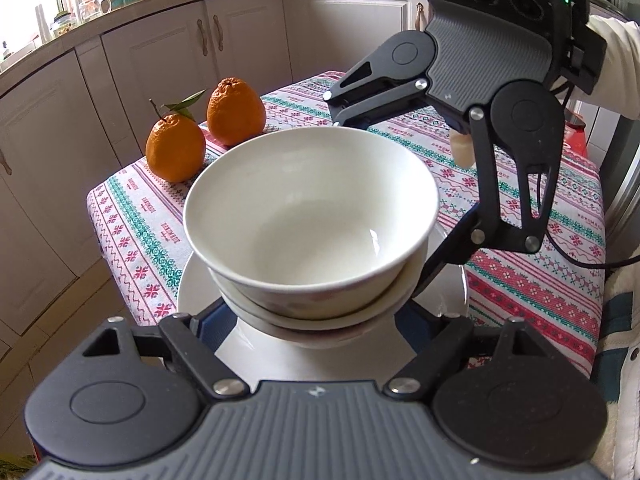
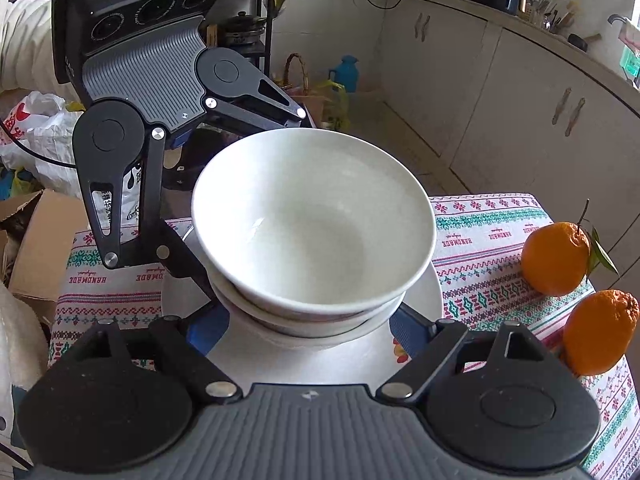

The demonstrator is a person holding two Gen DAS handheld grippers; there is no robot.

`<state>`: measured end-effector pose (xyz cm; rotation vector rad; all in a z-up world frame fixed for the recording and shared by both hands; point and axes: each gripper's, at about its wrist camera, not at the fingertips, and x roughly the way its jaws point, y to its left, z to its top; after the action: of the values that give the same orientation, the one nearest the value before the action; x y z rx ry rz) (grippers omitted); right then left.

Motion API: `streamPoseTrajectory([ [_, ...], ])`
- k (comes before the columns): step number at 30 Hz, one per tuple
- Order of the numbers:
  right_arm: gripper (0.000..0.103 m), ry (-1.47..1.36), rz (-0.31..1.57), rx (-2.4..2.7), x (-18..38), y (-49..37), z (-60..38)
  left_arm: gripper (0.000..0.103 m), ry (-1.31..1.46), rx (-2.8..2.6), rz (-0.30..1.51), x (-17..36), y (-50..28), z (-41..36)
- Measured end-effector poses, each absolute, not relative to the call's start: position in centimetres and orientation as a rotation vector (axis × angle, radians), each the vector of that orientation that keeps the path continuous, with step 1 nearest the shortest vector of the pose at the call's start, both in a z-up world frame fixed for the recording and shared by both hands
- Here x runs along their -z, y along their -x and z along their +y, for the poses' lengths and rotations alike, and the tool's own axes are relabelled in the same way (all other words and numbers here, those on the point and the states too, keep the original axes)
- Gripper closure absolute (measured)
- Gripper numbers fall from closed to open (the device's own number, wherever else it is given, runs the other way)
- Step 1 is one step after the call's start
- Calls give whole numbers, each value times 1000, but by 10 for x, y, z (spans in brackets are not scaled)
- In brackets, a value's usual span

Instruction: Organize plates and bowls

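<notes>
Left wrist view, 2 nested bowls (image 1: 310, 216) on plate (image 1: 192, 292), left tongs (image 1: 312, 320) and right tongs (image 1: 384, 216) apart around stack, 2 oranges (image 1: 176, 148) at 10 o'clock on worktop (image 1: 520, 280).

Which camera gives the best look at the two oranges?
The left wrist view: both the leafy orange and the bare orange stand whole, unobstructed, on the patterned tablecloth. The right wrist view pushes them to its edge, the nearer partly behind the gripper.

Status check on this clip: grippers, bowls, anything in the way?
Both grippers, left and right, open, straddling the bowl stack from opposite sides. Stack nested on plate. Oranges off to the side, clear.
</notes>
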<state>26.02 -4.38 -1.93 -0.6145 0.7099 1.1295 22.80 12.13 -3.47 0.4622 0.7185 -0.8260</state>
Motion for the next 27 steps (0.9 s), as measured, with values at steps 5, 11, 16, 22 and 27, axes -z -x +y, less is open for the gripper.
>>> streamPoseTrajectory([
  [5, 3, 599, 696, -1113, 16, -252, -50, 7, -400, 787, 676, 29, -217, 127],
  [11, 1, 577, 676, -1021, 6, -221, -71, 1, -369, 669, 582, 20, -176, 131],
  [16, 0, 469, 672, -854, -4, -189, -92, 1, -328, 556, 497, 14, -134, 127],
  [22, 0, 302, 615, -527, -22, -150, -113, 1, -266, 398, 460, 5, -98, 103],
  [27, 0, 174, 584, -338, -30, -121, -126, 1, -171, 129, 393, -16, -67, 78],
])
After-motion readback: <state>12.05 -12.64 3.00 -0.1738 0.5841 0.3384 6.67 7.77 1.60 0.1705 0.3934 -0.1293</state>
